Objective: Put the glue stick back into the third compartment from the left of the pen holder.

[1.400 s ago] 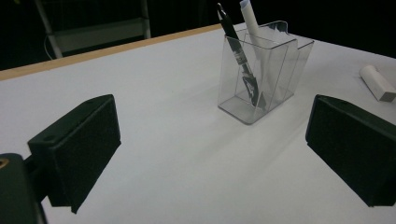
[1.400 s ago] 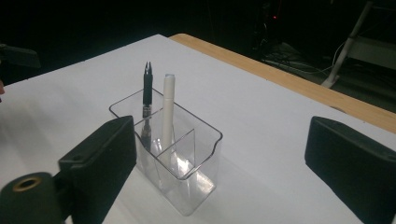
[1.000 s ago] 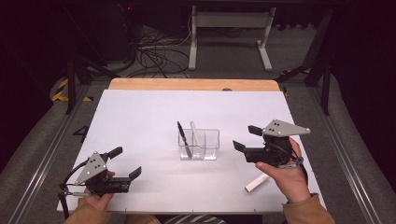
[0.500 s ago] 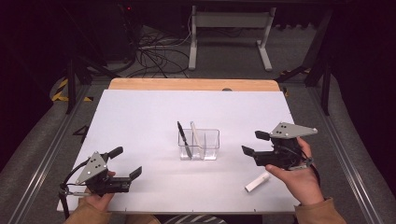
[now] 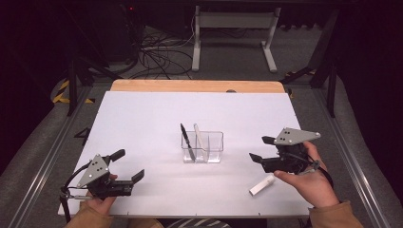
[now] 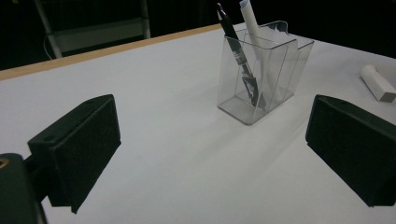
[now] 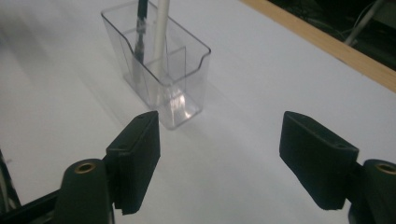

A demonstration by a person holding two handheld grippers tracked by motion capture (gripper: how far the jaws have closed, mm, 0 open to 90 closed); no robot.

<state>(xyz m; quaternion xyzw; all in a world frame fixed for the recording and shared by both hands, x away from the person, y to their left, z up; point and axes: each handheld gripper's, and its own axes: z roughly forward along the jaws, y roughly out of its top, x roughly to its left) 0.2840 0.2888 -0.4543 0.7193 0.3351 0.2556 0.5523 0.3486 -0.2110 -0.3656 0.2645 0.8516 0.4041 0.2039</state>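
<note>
A clear plastic pen holder (image 5: 202, 147) (image 6: 261, 77) (image 7: 161, 65) stands at the middle of the white table (image 5: 157, 118). A black pen (image 5: 186, 140) (image 6: 238, 51) and a white pen (image 5: 199, 137) (image 6: 254, 28) lean inside it. A short white marker (image 5: 262, 185) (image 6: 377, 83) lies on the table near the front right. My right gripper (image 5: 260, 149) (image 7: 219, 158) hovers open just above and right of that marker, jaws pointing toward the holder. My left gripper (image 5: 127, 165) (image 6: 210, 140) rests open at the front left, empty.
A wooden strip (image 5: 195, 85) edges the far side of the table. Beyond it are cables (image 5: 157, 52) and a desk frame (image 5: 233, 33) on the floor. Metal rails (image 5: 43, 166) run along both sides.
My right gripper has drifted right and toward the front edge, ending above the white marker. The left gripper has stayed still.
</note>
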